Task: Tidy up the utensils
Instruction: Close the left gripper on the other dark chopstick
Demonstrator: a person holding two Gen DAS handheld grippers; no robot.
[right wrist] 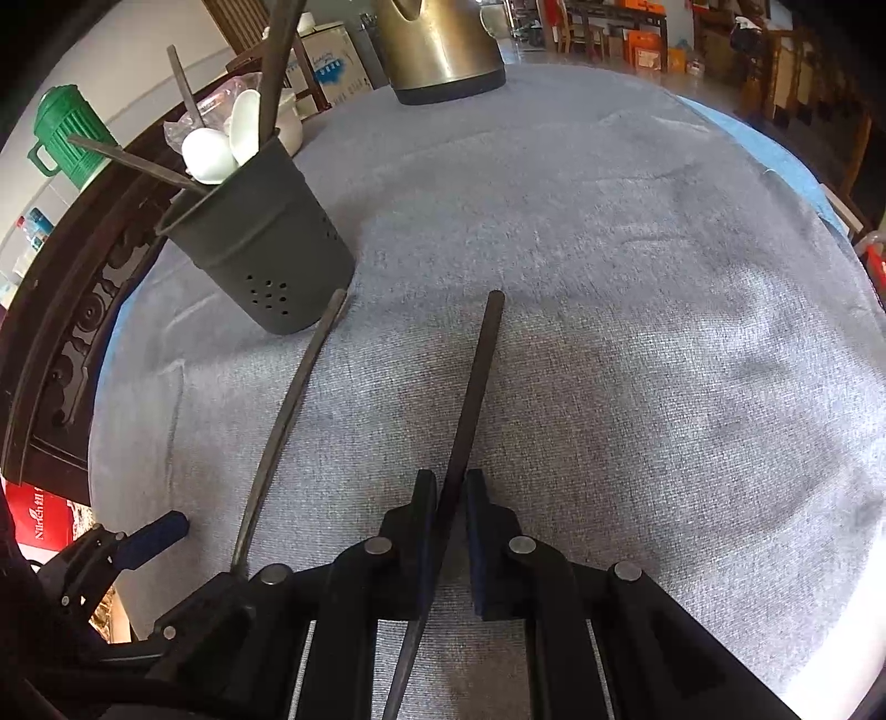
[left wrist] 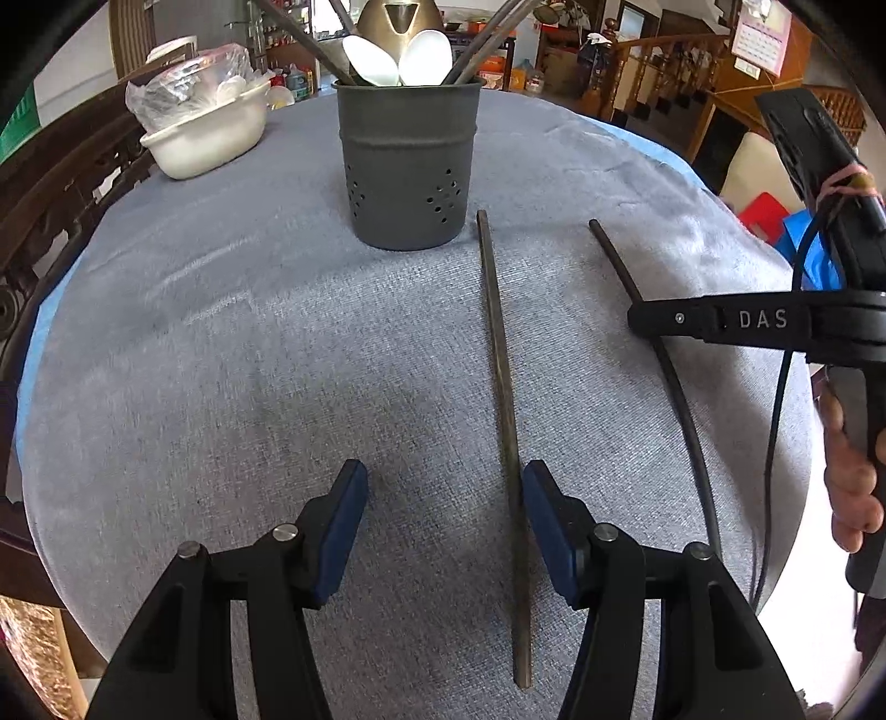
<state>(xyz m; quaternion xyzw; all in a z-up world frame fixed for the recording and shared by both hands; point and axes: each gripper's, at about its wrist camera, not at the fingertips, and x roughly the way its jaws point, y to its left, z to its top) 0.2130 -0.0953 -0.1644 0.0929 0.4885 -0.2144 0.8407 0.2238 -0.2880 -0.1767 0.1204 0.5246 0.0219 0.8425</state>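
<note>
Nearest in the left wrist view, the left hand-held gripper [left wrist: 443,498] is seen released, its blue pads [left wrist: 346,526] spread above the grey cloth of the bench [left wrist: 221,360], with one dark chopstick [left wrist: 501,421] lying on the cloth just inside the right-hand pad; whether that pad touches it cannot be told. In the right wrist view, the right hand-held gripper [right wrist: 449,493] is clenched on a second chopstick [right wrist: 476,387], which is pinched between the narrow jaws and points away toward the far side of the bench. A person's fingers [left wrist: 853,487] are seen on the handle of that gripper at the right edge of the left view. Farther back, a dark grey perforated utensil holder [left wrist: 407,166] stands upright on the cloth, near the far tip of the loose chopstick, and is filled with white spoons [left wrist: 371,61] and more chopsticks. Behind it, a brass-coloured kettle [right wrist: 443,50] is set, and to the left a white bowl [left wrist: 205,138] with a plastic bag in it is seen.
</note>
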